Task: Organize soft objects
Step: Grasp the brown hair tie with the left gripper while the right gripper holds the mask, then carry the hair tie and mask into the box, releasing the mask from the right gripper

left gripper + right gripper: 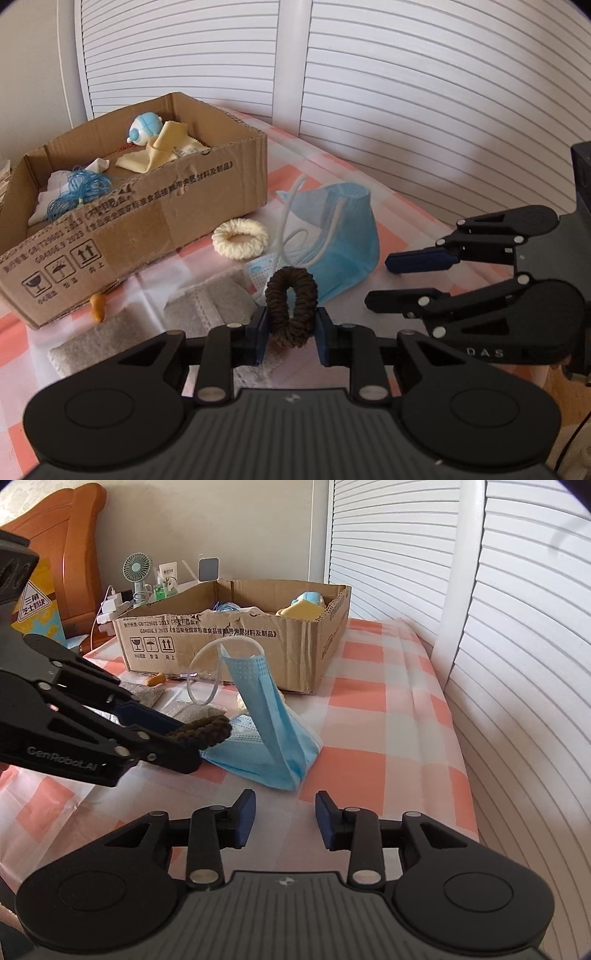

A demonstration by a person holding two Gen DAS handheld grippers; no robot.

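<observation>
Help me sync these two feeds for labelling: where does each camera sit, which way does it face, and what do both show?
Left wrist: on the left gripper, facing the cardboard box; its fingers pinch the brown hair tie, right gripper alongside.
Right wrist: on the open right gripper, facing the blue mask and box; left gripper enters from the left.
Shared: box, mask, hair tie, checked cloth.

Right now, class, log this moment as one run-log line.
left gripper: shut on brown hair tie | right gripper: open, empty | face mask: on bed | cardboard box: part filled
</observation>
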